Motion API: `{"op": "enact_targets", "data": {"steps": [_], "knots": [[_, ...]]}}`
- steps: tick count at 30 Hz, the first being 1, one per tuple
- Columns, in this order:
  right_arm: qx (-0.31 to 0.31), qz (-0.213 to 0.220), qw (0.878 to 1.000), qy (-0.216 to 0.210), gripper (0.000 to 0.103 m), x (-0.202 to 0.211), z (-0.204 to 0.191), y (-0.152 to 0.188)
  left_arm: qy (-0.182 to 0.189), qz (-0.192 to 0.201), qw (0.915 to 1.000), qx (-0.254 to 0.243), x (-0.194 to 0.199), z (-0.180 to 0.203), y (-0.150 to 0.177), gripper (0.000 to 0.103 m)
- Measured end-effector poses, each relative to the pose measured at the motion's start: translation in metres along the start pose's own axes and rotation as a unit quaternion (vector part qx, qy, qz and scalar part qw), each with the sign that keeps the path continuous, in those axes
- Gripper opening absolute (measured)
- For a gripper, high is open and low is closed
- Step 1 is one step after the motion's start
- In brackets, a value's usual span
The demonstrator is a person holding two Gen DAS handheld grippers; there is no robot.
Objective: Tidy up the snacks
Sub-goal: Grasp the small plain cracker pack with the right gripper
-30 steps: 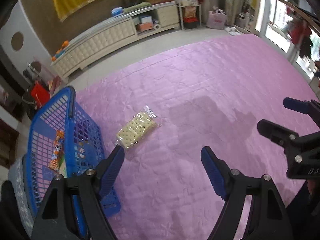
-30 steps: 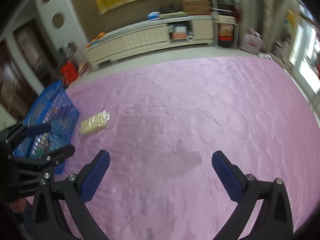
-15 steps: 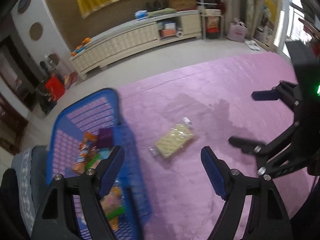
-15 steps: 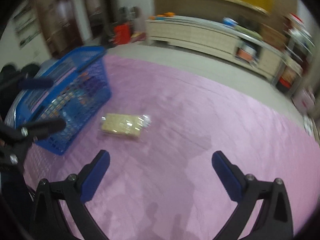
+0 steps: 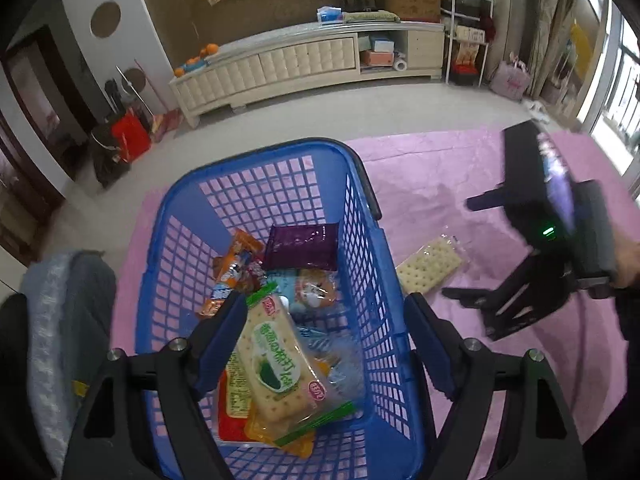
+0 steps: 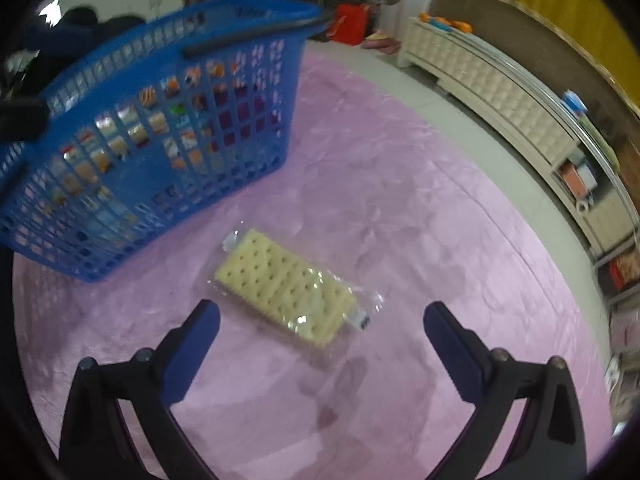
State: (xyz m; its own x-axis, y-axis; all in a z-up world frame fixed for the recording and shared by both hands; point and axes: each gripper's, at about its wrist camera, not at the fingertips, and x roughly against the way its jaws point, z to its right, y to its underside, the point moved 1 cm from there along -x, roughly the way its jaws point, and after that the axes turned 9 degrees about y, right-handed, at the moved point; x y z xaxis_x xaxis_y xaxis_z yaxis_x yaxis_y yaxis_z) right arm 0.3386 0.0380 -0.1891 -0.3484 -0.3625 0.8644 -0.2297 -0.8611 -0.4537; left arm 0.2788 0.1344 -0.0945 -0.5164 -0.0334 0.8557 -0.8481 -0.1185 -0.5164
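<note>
A blue plastic basket (image 5: 256,157) stands on the pink mat (image 5: 440,168) and holds several snack packs. Among them are a green-labelled cracker pack (image 5: 276,364) and a purple pack (image 5: 300,246). My left gripper (image 5: 324,308) hovers open over the basket with nothing between its fingers. A clear-wrapped cracker pack (image 6: 284,284) lies flat on the mat just right of the basket (image 6: 160,152). My right gripper (image 6: 320,312) is open just above this pack, its fingers (image 6: 200,332) to either side and not touching it. In the left wrist view the right gripper (image 5: 472,248) hangs over the cracker pack (image 5: 430,266).
A long cream cabinet (image 5: 304,64) runs along the far wall beyond the bare floor. A red bag (image 5: 130,136) and dark clutter sit at the back left. A grey-clothed leg (image 5: 60,320) is close to the basket's left side. Pink mat (image 6: 400,184) spreads to the right.
My left gripper has swung from the mat to above the basket. My right gripper has rolled, dropped and closed in on the cracker pack. Both have stayed open.
</note>
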Motion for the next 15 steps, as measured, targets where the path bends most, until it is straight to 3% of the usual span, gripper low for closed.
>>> {"op": "enact_targets", "data": {"steps": [6,11,15], "knots": [[0.083,-0.009,0.996,-0.021,0.102,-0.029,-0.02,-0.016,0.02,0.009,0.9996,0.018,-0.003,-0.008,-0.004,0.079],[0.087,-0.006,0.994,-0.065,0.067,-0.029,-0.022,-0.017,0.018,0.017,0.9995,0.021,-0.003,-0.012,-0.004,0.079],[0.071,0.003,0.996,-0.045,0.057,-0.015,-0.025,-0.011,0.017,0.023,0.9992,0.028,0.001,-0.018,0.002,0.079]]}}
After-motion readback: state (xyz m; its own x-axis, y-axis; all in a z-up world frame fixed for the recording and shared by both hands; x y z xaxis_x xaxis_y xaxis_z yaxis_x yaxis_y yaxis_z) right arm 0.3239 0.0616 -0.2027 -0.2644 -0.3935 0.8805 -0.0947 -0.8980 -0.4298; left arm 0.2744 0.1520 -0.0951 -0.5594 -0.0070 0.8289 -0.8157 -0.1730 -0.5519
